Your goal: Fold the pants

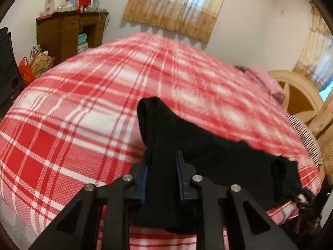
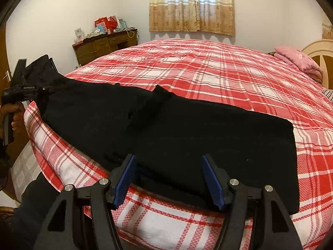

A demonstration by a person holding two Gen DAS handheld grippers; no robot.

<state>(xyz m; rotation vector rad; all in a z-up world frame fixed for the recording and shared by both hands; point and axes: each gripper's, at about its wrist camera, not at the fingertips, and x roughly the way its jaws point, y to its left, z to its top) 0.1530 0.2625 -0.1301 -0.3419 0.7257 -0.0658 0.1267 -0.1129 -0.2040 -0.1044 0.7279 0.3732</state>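
Black pants (image 2: 187, 133) lie along the near edge of a bed with a red and white plaid cover (image 2: 208, 66). My left gripper (image 1: 162, 166) is shut on one end of the pants (image 1: 204, 143) and holds it lifted above the bed; the cloth bunches between its blue pads. In the right wrist view the left gripper (image 2: 31, 87) is at the far left, holding that end. My right gripper (image 2: 169, 166) is open, its blue pads (image 2: 124, 179) on either side of the near edge of the pants, just above the cloth.
A wooden dresser (image 2: 104, 45) with boxes on top stands at the back left wall. A pink folded blanket (image 2: 297, 60) and a headboard (image 2: 318, 56) are at the right. Bags (image 1: 37, 64) sit on the floor by the dresser. Curtains (image 2: 191, 6) hang behind the bed.
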